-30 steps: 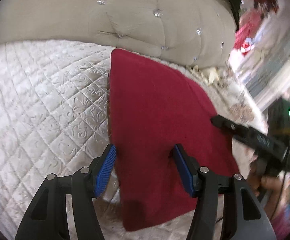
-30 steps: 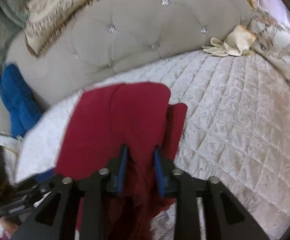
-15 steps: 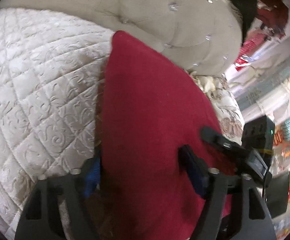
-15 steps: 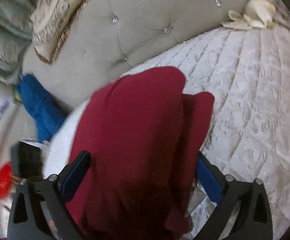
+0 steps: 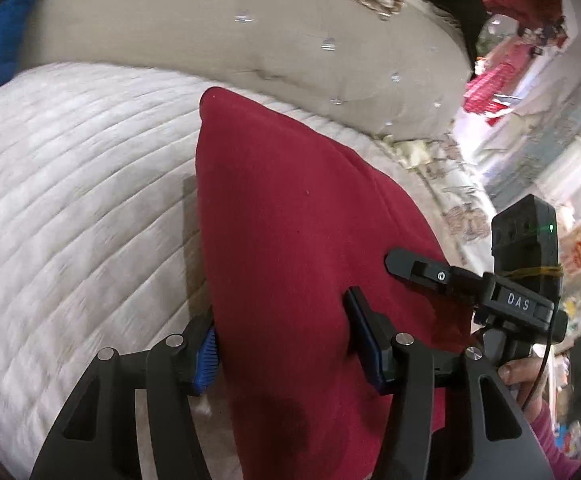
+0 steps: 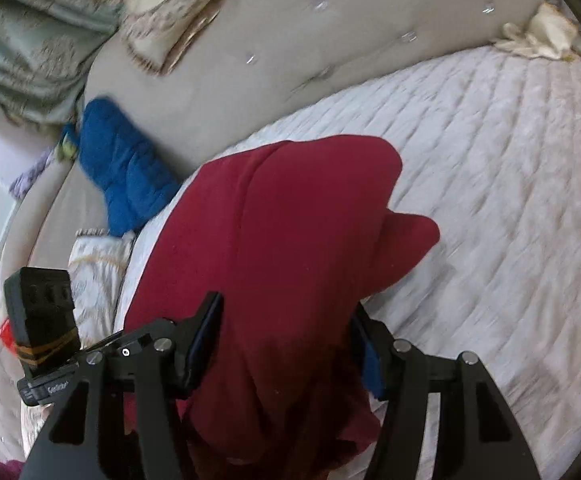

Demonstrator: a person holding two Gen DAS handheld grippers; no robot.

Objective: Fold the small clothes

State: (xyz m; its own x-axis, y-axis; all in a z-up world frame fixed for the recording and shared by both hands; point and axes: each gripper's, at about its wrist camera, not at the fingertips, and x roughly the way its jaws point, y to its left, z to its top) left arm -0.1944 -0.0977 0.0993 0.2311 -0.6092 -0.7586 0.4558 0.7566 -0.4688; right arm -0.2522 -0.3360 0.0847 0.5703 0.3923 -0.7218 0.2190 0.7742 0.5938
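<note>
A big bed with a white quilted cover [image 5: 70, 200] holds the soft dark red cloth [image 5: 290, 220], lying near its padded grey headboard [image 5: 210, 32]. The left gripper [image 5: 286, 340] and right gripper [image 6: 286, 340] both have fingers spread wide, with the red cloth draped between them, not pinched.

The right gripper [image 6: 286, 340] is seen with its jaws spread wide, and the dark red garment [image 6: 274, 240] is draped between and over them. A second red lobe is shown at the right, lying on the white quilted bedspread [image 6: 490, 200]. The left gripper [image 6: 46, 356] is glimpsed near left. A blue cloth [image 6: 122, 176] is spotted far left against the tufted headboard [image 6: 290, 40].
</note>
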